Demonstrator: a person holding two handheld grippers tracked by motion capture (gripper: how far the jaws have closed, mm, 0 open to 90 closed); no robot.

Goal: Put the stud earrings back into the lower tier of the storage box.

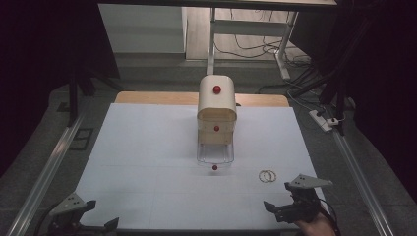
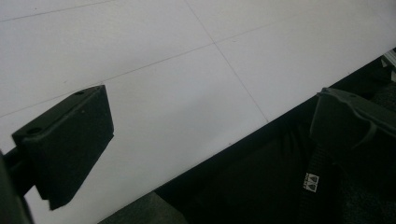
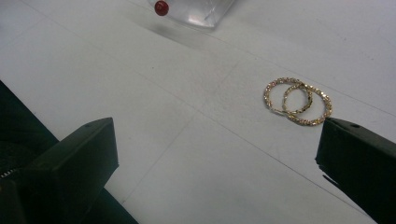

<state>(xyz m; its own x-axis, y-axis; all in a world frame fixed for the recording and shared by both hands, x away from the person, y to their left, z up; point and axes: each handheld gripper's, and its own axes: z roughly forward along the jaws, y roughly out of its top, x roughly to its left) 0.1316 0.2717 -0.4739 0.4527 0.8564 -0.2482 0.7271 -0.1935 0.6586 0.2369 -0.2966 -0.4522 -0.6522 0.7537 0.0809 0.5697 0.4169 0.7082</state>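
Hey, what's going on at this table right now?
A person holds tongs in each hand at the near edge of a white table. The right tongs are open, just short of a pair of gold hoop rings lying overlapped on the table. The left tongs are open, holding nothing. Farther back stands a small cream cabinet with red knobs, its clear bottom drawer pulled out.

The two hoops (image 3: 298, 101) look like gold metal with a rough, beaded sparkle. The table (image 1: 147, 147) top is matt white and smooth. The drawer (image 1: 215, 153) is clear glossy plastic with a shiny red knob (image 3: 161, 7).
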